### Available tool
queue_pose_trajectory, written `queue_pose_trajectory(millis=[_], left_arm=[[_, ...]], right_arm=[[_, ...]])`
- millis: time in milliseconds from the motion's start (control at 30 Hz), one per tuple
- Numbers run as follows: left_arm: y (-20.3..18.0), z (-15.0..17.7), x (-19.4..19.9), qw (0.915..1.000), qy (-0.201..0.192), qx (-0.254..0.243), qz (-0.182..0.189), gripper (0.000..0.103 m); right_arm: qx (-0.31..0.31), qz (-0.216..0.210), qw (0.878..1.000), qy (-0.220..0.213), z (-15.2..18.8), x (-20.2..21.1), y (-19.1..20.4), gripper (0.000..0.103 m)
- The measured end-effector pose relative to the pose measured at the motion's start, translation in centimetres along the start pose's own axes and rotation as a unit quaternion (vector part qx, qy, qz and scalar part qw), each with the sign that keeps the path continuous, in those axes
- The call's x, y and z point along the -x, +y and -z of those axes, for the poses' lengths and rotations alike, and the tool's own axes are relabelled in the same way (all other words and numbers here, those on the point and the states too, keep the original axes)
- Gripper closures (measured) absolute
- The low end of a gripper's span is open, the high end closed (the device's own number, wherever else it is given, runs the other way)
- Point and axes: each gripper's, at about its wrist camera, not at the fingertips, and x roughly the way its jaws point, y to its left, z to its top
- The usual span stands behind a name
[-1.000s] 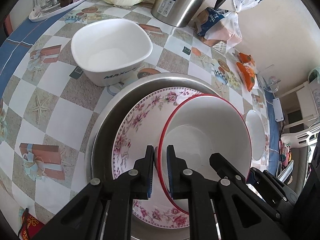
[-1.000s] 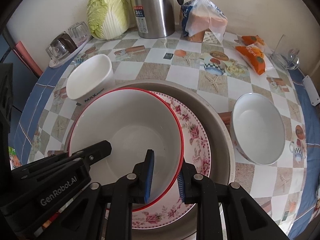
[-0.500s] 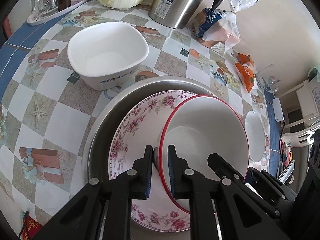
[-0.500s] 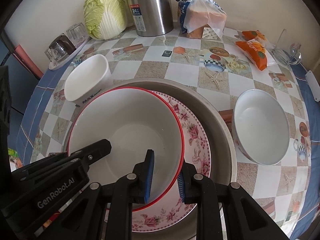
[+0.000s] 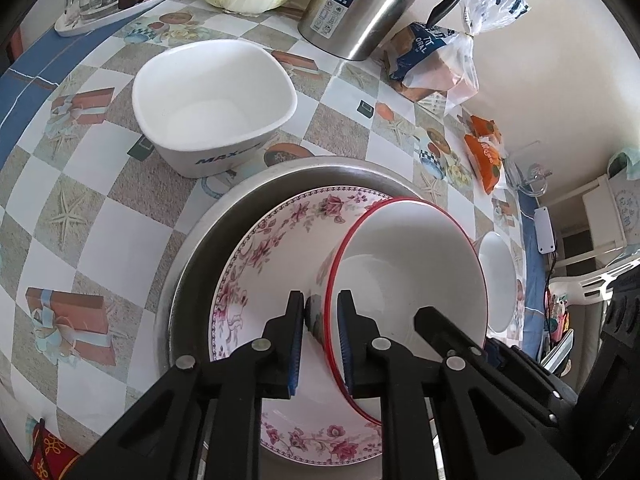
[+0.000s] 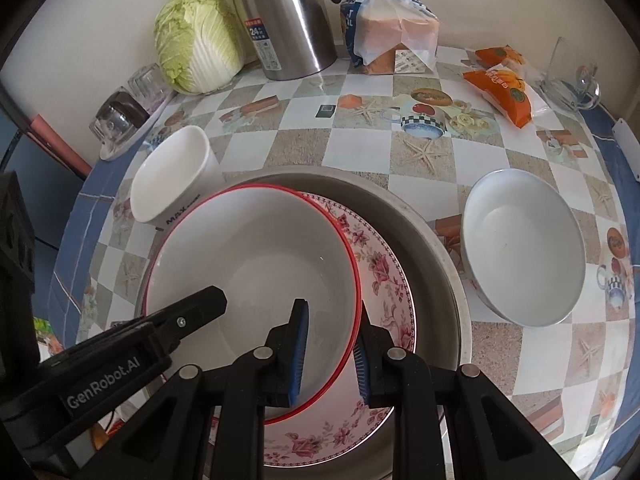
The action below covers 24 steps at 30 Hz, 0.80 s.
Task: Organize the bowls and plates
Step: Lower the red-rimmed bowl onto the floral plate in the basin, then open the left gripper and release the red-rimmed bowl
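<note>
A white bowl with a red rim [image 5: 400, 280] [image 6: 248, 272] rests, slightly tilted, on a pink-flowered plate [image 5: 272, 248] [image 6: 384, 280] inside a wide metal basin [image 5: 200, 272] [image 6: 432, 240]. My left gripper [image 5: 320, 300] straddles the bowl's left rim, one pad inside and one against the outer wall, shut on it. My right gripper [image 6: 331, 320] is shut on the bowl's right rim in the same way. A square white bowl [image 5: 212, 104] [image 6: 168, 176] stands left of the basin. A round white bowl [image 6: 520, 248] stands to its right.
Along the wall stand a steel thermos jug [image 6: 288, 20], a cabbage [image 6: 196, 40], a bag of bread [image 6: 392, 28] and orange snack packets [image 6: 508, 88]. A tray of glasses [image 6: 124, 120] sits at the back left. The tablecloth's blue border marks the table edge.
The left gripper's jaws have widened a little around the bowl's rim. The bowl, the plate and the right gripper have hardly moved.
</note>
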Motion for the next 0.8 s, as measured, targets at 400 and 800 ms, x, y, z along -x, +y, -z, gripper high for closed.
queue_pose_trajectory(millis=[400, 800], left_arm=[[-0.3, -0.2, 2.5, 0.9991, -0.041, -0.007, 0.004, 0.085], [0.0, -0.5, 4.3, 0.9965, -0.083, 0.005, -0.015, 0.06]], right_arm=[[-0.004, -0.002, 0.999, -0.049, -0.6, 3.3, -0.3, 0.079], [-0.011, 0.004, 0.998, -0.062, -0.6, 4.0, -0.8, 0.056]])
